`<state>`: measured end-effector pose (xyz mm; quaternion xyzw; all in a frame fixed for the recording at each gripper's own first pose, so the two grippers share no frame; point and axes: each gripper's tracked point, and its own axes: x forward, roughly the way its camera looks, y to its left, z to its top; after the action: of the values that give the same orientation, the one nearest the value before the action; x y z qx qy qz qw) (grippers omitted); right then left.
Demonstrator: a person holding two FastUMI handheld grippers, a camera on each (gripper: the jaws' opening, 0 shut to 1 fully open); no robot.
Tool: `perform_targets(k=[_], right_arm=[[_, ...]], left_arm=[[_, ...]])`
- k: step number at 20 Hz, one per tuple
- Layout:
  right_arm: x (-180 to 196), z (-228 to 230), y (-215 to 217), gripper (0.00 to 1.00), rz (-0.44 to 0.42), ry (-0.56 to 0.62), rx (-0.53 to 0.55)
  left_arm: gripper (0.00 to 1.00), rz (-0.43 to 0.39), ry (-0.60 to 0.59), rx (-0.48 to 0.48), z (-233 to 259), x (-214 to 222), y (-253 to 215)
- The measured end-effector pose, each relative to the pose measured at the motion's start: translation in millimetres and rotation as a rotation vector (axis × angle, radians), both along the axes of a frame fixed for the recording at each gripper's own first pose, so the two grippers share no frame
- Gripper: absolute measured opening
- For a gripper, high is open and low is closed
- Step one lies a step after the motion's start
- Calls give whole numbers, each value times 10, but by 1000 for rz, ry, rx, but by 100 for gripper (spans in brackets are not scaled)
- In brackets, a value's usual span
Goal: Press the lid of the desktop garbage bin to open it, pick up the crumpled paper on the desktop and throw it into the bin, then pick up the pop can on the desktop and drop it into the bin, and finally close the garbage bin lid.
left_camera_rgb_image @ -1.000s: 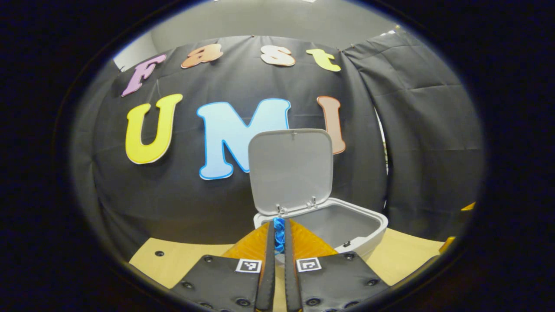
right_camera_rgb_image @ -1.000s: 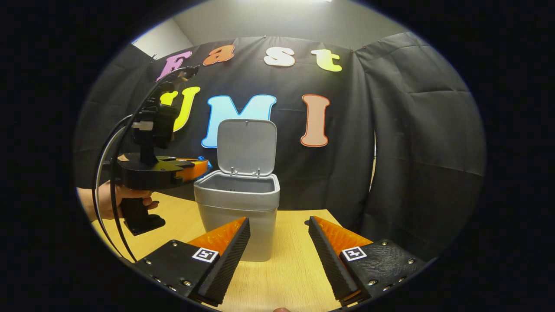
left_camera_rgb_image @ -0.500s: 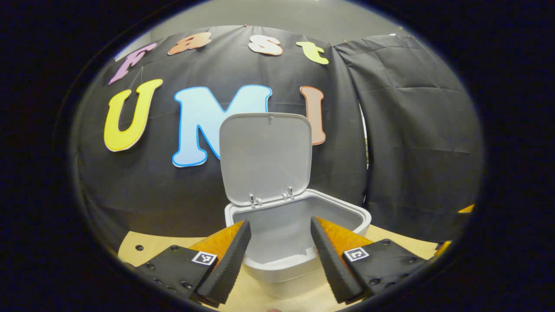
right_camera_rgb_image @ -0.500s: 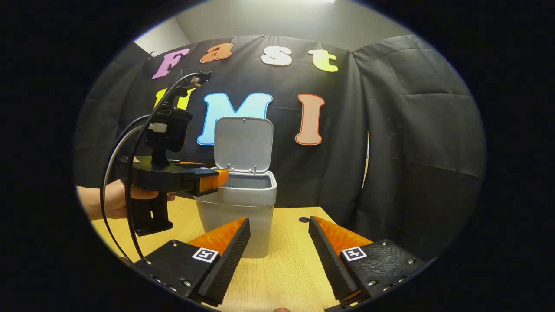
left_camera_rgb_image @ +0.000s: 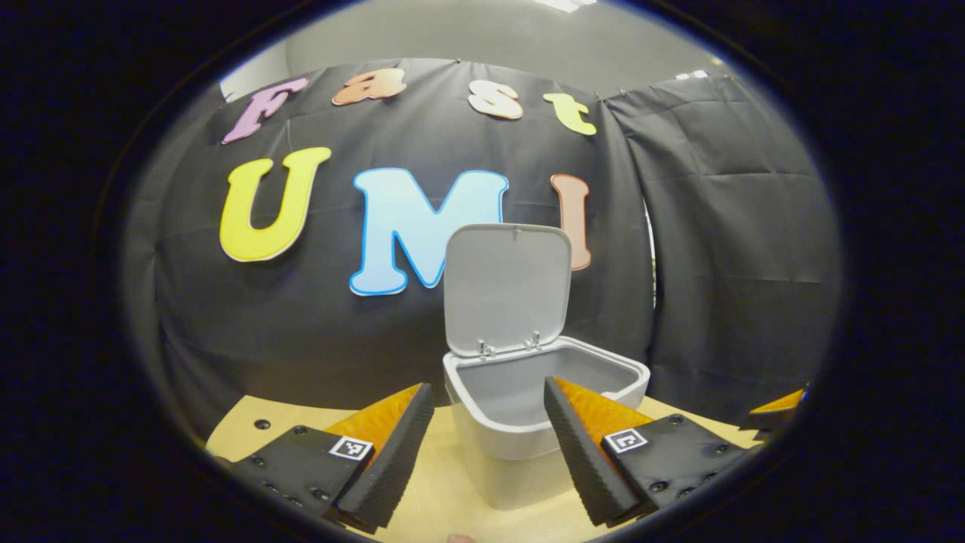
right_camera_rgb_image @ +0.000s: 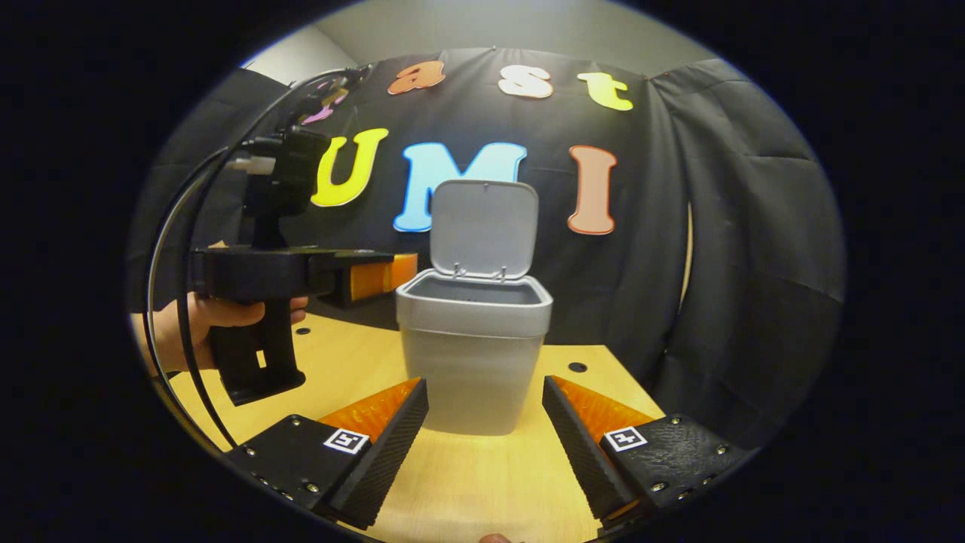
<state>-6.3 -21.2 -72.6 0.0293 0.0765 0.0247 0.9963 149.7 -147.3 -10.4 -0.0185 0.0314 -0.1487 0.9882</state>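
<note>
The grey desktop bin stands on the wooden table with its lid swung up and upright. My left gripper is open with nothing between its fingers, just short of the bin's near rim. In the right gripper view the bin and its raised lid stand straight ahead. There the left gripper, held by a hand, hovers at rim height just left of the bin. My right gripper is open and empty in front of the bin. The bin's bottom is hidden.
The wooden table runs from the bin toward me, with small round holes in its top. Black cloth walls stand close behind and to the right of the bin. A cable loops off the left gripper's back.
A second ago my left gripper was shut on a blue thing over the bin. It opened, the blue thing dropped out of sight, and the gripper drew back left. The right gripper came slightly closer.
</note>
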Motion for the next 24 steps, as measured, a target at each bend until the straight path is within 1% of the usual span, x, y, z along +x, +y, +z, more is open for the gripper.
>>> perform_targets(k=[1,2,3,5,6,10,14,17,19,24], right_arm=[[-16,-65,135,98,39,16,-1],[-31,-115,266,98,77,30,0],[-39,-174,397,98,116,48,6],[-50,-254,624,98,180,74,23],[-42,-293,724,98,208,89,28],[-11,-443,1013,98,292,137,17],[-45,-733,1277,98,379,225,11],[-55,-999,1389,98,410,299,2],[-47,-1166,1425,98,413,348,-2],[-80,-1510,1494,98,428,469,-6]], left_arm=[[96,14,-11,-1,28,-72,92],[100,27,-24,2,61,-147,198],[100,41,-37,10,87,-211,296],[90,66,-56,25,141,-345,495],[100,78,-62,26,160,-395,575],[100,127,-77,19,248,-564,893],[100,159,-65,-1,266,-690,1070],[100,179,-58,-4,265,-784,1197],[100,187,-46,-15,244,-833,1246],[95,195,-21,-21,174,-846,1294]])
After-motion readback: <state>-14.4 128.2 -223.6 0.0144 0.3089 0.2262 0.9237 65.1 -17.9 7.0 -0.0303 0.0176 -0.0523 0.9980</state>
